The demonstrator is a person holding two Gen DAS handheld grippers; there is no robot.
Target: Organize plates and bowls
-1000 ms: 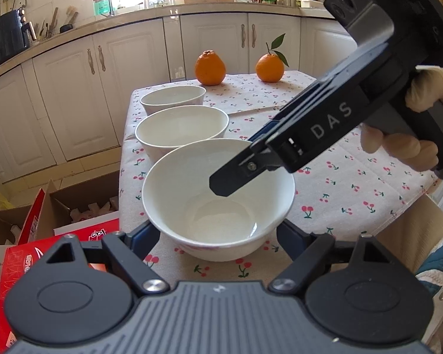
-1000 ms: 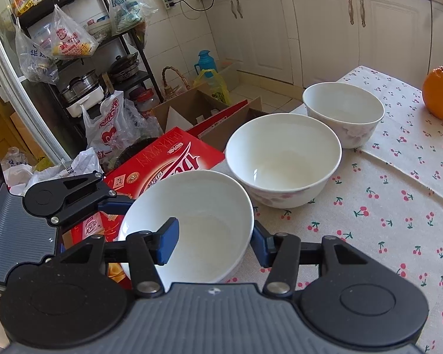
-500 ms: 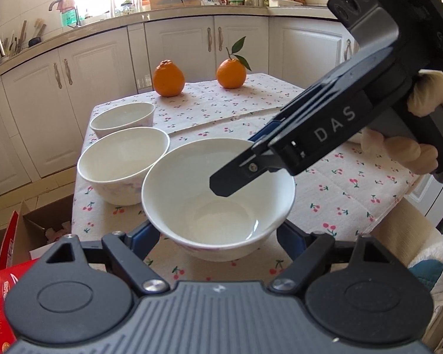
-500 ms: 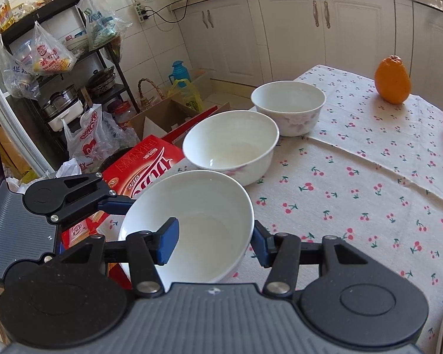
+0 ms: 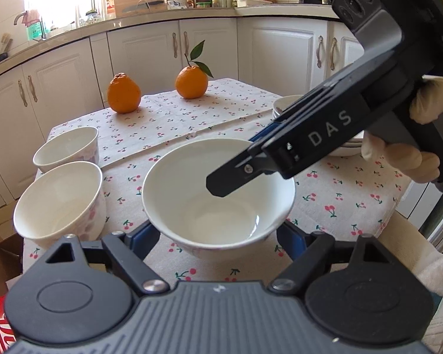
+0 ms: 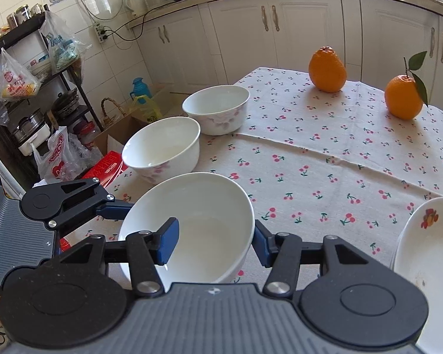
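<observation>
**Left wrist view.** The left gripper (image 5: 218, 233) has its jaws spread wide around the outside of the large white bowl (image 5: 218, 197), one blue pad on each flank low down, so the bowl is cradled between them, apparently above the cherry-print tablecloth (image 5: 339, 194). The right gripper (image 5: 221, 187) comes in from two o'clock, one finger reaching over the far rim into the bowl; a gloved hand (image 5: 410, 153) grips its handle. Two smaller bowls stand at nine o'clock: the nearer small bowl (image 5: 59, 200) and, just behind it, the farther small bowl (image 5: 68, 147). Two oranges (image 5: 124, 93) sit at twelve o'clock. A stack of plates (image 5: 283, 104) peeks out behind the right gripper.

**Right wrist view.** The right gripper (image 6: 215, 242) is closed narrowly on the large bowl's wall: the left pad (image 6: 168, 243) lies inside the bowl, the other outside the rim. So both grippers share the one bowl (image 6: 192, 221). The small bowls are at eleven o'clock, the plate stack (image 6: 428, 247) at three o'clock.

**Step in hand.** I judge this a two-handed carry of the large bowl over the table, most likely toward a place where bowls can nest.

**Next move.** It calls for keeping the bowl level, setting it down clear of the plates, then loosening both grips together so it does not tip.
</observation>
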